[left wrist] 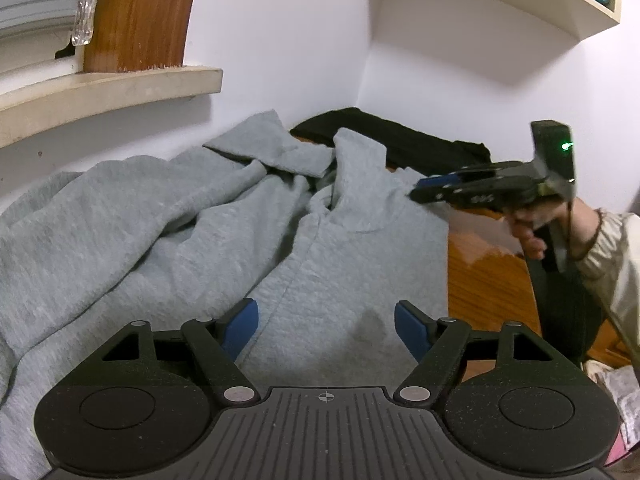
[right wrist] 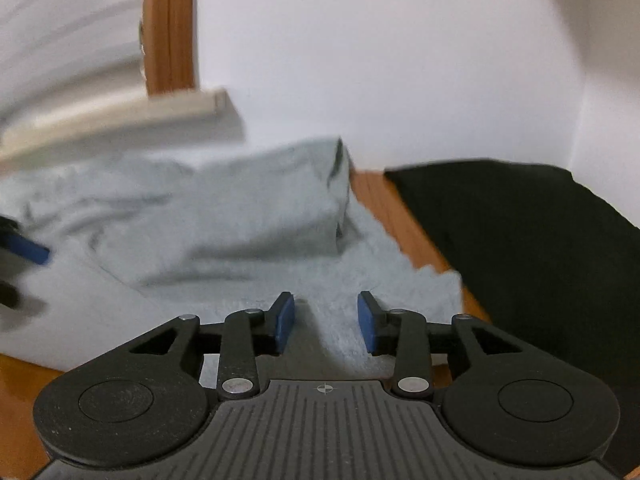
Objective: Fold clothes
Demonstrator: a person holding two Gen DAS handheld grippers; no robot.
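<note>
Grey hoodie (left wrist: pixel 200 232) lay rumpled across wooden table (left wrist: pixel 488 280), far edge against wall. Left gripper (left wrist: pixel 326 322) gaped wide above it; right gripper (right wrist: pixel 326 322) part-open, empty, at right hem. Black garment (right wrist: pixel 520 240) far right.

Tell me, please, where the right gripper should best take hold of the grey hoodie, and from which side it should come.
Probably the near right edge of the grey hoodie, where the cloth ends on bare wooden table. That border lies flat and single, so one finger can slide under it. The right gripper, open, should come low from the right. The black garment lies apart.
</note>
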